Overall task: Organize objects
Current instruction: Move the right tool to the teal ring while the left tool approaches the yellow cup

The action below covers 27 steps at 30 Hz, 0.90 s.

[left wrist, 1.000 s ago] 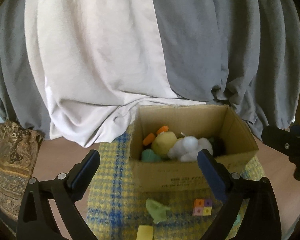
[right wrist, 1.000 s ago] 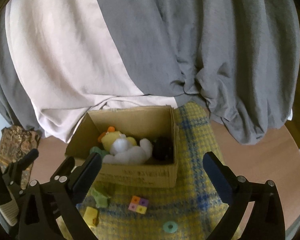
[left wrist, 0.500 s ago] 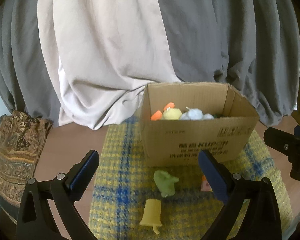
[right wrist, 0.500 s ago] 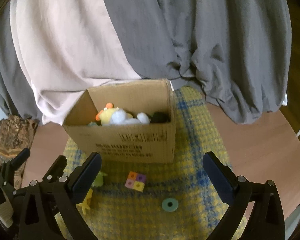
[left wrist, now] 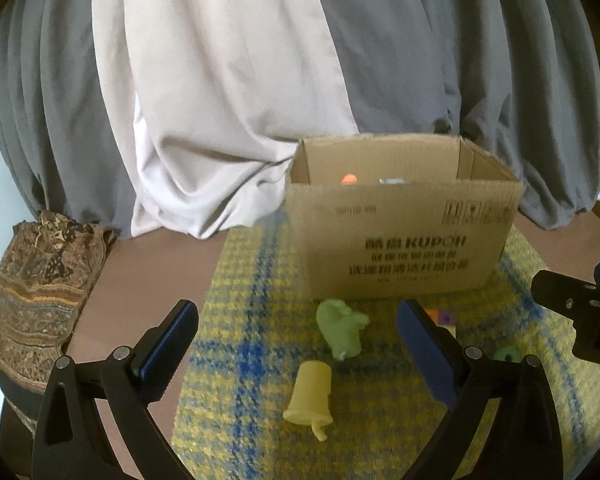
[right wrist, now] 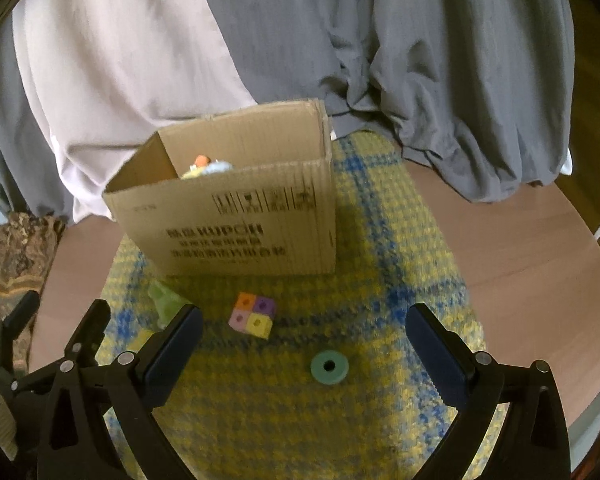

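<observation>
Cardboard box upright on mat; block cube, green ring in front

Probably home: curtains, toys.

Soft, dim daylight fills both views, seemingly from the left. Ahead of the left gripper the cardboard box shows smeared print; its shadow falls on the plaid cloth. Fisheye bending darkens every corner.
</observation>
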### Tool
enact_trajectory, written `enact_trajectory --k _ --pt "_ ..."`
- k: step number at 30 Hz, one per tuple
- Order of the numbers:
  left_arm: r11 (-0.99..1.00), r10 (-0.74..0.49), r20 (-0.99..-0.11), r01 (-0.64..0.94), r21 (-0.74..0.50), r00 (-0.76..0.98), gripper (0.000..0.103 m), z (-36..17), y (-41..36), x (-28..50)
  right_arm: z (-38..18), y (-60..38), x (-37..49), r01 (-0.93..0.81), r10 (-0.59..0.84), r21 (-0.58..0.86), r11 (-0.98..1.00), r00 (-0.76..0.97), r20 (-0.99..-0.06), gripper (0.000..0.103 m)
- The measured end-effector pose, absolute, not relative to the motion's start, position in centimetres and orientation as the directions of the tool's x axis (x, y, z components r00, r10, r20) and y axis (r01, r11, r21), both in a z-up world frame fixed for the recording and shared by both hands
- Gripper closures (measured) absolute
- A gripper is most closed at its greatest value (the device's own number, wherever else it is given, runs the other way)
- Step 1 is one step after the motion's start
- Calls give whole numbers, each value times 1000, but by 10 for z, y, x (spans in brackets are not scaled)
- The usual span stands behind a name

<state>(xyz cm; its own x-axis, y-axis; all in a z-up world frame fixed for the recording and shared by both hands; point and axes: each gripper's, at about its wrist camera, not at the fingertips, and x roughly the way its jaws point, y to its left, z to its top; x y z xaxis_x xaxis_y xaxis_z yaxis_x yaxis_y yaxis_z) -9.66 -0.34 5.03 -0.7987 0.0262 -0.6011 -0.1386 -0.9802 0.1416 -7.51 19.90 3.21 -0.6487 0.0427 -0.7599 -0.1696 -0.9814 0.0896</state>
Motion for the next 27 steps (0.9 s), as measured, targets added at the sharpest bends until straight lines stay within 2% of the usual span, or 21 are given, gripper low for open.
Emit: enact_trajectory --k 12,27 --pt "-985 9 -680 -124 120 -733 2 1 -8 -87 4 195 -61 -189 132 -10 -982 -646 -752 1" --pt "-993 -1 -742 -88 81 -670 2 -40 -20 -88 -42 198 -62 -227 140 -3 -974 -590 -795 1"
